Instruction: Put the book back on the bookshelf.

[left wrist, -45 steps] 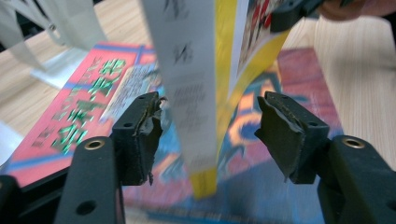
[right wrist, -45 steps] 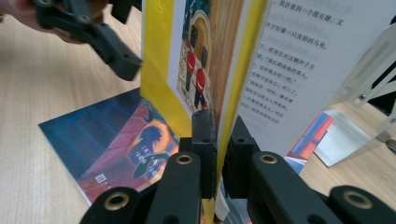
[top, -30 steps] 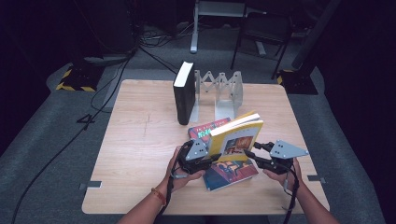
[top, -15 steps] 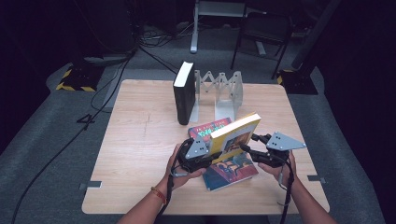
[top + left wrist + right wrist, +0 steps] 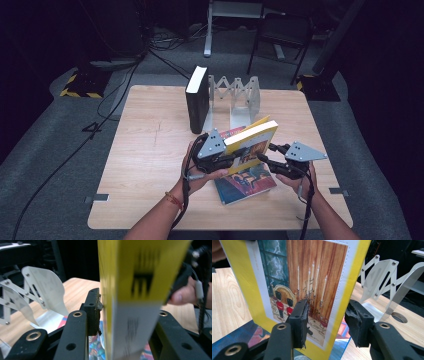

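Note:
A yellow book [image 5: 252, 137] is up off the table, tilted on edge between my two grippers. My left gripper [image 5: 227, 157] is shut on its spine end. In the left gripper view the book [image 5: 140, 265] fills the gap of that gripper [image 5: 122, 312], one pad [image 5: 94, 312] rests against it and the other is hidden. Those jaws have just been opening slightly with the book still between them. My right gripper [image 5: 265, 160] is open at the book's lower right edge. In the right gripper view the picture cover [image 5: 312, 272] faces the right gripper [image 5: 327, 320], whose pads straddle the edge without pressing.
A black book [image 5: 196, 100] stands upright against a folding metal rack [image 5: 245, 97] at the back of the wooden table [image 5: 150, 150]. Colourful picture books [image 5: 247, 182] lie flat under the raised book. The rack's plates [image 5: 384, 282] stand just beyond it.
The left gripper has lifted the yellow book higher and tipped it more upright. The right gripper has stayed close beside the book's lower edge.

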`<state>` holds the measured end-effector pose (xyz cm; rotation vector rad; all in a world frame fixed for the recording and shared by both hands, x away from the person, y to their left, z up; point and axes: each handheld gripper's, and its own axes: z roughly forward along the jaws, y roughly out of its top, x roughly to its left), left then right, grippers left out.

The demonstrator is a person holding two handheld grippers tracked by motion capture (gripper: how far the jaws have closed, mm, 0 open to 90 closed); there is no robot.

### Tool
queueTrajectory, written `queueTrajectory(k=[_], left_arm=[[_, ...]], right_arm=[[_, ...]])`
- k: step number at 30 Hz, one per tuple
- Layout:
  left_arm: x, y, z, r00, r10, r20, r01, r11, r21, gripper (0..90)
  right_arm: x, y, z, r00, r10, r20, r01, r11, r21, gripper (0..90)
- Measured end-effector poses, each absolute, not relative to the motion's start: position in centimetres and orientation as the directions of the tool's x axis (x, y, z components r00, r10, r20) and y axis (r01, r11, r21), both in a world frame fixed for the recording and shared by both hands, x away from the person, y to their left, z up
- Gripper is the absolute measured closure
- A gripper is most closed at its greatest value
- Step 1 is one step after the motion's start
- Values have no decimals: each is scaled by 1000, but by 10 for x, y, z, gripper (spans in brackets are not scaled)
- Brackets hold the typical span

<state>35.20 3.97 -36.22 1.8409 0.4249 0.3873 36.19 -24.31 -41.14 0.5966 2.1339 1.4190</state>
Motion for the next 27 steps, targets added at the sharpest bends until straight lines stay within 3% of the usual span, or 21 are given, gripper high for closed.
queueTrajectory(k=[4, 11, 27], left_arm=[[357, 34, -358, 880, 472, 57, 97, -296, 950, 639], [359, 27, -351, 872, 482, 89, 85, -326, 942, 736], [388, 43, -339, 747, 654, 123, 112, -306, 945, 745]], right_arm=[[362, -244, -412, -778, 607, -160, 87, 357, 930, 547], [363, -246, -413, -782, 606, -147, 100, 354, 930, 503], [364, -276, -426, -768, 631, -109, 187, 385, 904, 472]])
